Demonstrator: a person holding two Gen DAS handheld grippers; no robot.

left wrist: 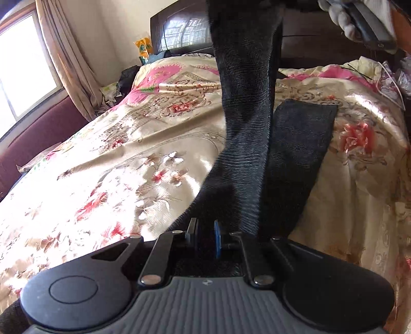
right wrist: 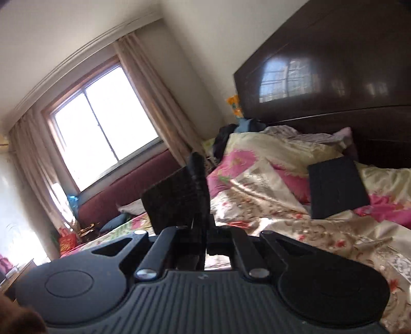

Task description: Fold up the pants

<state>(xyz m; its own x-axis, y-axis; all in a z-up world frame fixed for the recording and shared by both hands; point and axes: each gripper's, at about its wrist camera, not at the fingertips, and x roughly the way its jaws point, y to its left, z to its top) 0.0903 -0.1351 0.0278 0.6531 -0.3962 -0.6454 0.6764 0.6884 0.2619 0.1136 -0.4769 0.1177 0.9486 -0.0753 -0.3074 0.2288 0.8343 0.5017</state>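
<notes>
A: Where the left wrist view looks down its own fingers, what are they doing?

B: The left gripper has its fingers drawn narrow, pinching a fold of the dark pants right at the tips. From there one leg rises steeply toward the top of the picture, and the other leg lies flat on the floral bedspread, its hem end just right of the lifted leg.

A: And the upper end of that lifted leg?

B: It runs up out of the frame. In the top right corner a gloved hand grips the handle of the other tool.

A: What does the right wrist view give?

B: The right gripper has its fingers pressed together on a dark edge of the pants, and a flap of the cloth hangs to the left of them. The view is tilted, with the window and curtain behind the fingers.

A: Anything else on the bed?

B: A flat dark square lies on the bedspread near the dark wooden headboard; I cannot tell what it is. A rumpled pink and cream quilt is heaped against the headboard, and a maroon padded bench runs under the window.
</notes>
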